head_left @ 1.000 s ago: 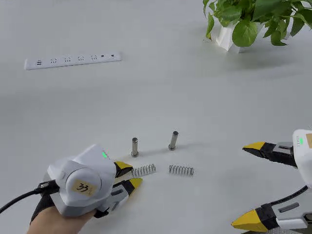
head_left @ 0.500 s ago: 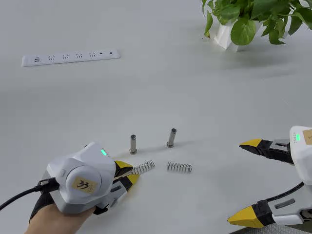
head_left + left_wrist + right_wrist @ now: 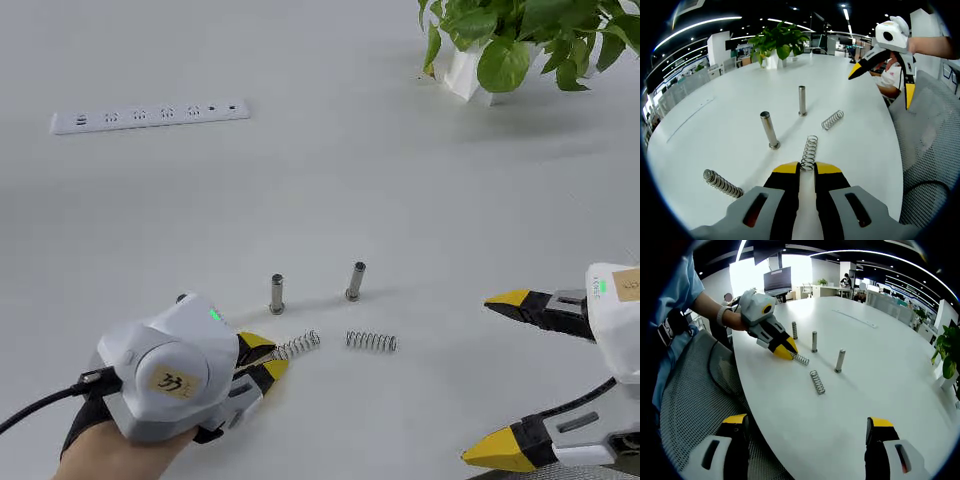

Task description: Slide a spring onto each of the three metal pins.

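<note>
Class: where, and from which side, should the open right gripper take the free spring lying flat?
Best grip the free spring near the end facing the right gripper, from above, jaws across the coil: it lies flat, and the other end is left clear for a pin.

Count on the desk [image 3: 400, 190]:
- Metal pins: 3. Two are bare, left pin [image 3: 277, 294] and right pin [image 3: 356, 281]. The third pin [image 3: 793, 324] is sleeved.
- Springs: 3. One is the fitted spring [image 3: 720, 182] on that third pin, one is the pinched spring [image 3: 298, 346], one is the loose spring [image 3: 371, 341].
- Grippers: 2, left gripper [image 3: 272, 356] and right gripper [image 3: 480, 380].
- Power strip [image 3: 150, 116]: 1.
- Potted plant [image 3: 510, 40]: 1.
</note>
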The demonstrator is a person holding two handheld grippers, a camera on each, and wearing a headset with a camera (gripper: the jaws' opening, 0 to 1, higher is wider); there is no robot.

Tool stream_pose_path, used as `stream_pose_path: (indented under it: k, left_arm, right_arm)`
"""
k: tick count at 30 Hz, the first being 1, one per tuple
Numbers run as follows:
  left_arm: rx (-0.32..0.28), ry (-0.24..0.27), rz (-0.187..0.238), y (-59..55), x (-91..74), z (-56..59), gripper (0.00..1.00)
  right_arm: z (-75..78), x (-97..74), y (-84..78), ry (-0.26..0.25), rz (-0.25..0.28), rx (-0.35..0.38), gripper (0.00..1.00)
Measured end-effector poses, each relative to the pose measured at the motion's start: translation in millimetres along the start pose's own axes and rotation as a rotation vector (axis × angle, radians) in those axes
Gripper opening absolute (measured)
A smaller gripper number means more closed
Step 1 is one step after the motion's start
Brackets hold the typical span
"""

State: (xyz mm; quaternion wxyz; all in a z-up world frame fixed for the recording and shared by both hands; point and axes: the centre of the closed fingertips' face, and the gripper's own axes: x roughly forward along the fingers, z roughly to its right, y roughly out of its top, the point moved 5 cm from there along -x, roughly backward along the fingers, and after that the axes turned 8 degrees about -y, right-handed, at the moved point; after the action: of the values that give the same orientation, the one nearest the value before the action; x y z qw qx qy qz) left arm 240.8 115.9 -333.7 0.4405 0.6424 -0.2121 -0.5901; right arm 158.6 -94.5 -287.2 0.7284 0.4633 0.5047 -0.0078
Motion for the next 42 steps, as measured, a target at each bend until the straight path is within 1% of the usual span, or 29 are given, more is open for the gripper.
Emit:
stream_pose_path:
  k: [4,13,22,28,34,38,40,42]
  left_arm:
    - [-0.005,-0.002,0.02,2.2,-2.8,1.7,0.07]
    - [-0.014,-0.001,0.04,6.3,-6.3,3.3,0.07]
    - [-0.009,-0.005,0.053,11.8,-12.4,5.5,0.06]
    - [-0.01,0.003,0.05,10.7,-13.8,3.7,0.06]
    - [-0.013,-0.002,0.059,11.9,-14.5,5.0,0.06]
    - [-0.013,-0.019,0.074,14.2,-16.5,9.8,0.06]
    - [-0.01,-0.029,0.084,16.7,-18.6,12.8,0.06]
    - [-0.006,-0.043,0.095,19.8,-21.3,15.9,0.06]
  right_arm:
    - [0.3,0.6,1.5,0.004,0.006,-0.002,0.97]
    - [-0.9,2.1,3.5,0.009,0.006,-0.008,0.96]
    - [-3.6,4.8,5.5,0.018,0.008,-0.012,0.96]
    - [-4.1,6.4,7.6,0.023,0.012,-0.016,0.96]
    - [-4.1,6.0,9.4,0.026,0.012,-0.021,0.94]
    - [-4.9,5.9,15.1,0.035,0.032,-0.014,0.93]
    - [-5.5,6.7,19.9,0.043,0.052,-0.001,0.93]
    - [-6.8,7.5,24.2,0.05,0.064,-0.004,0.92]
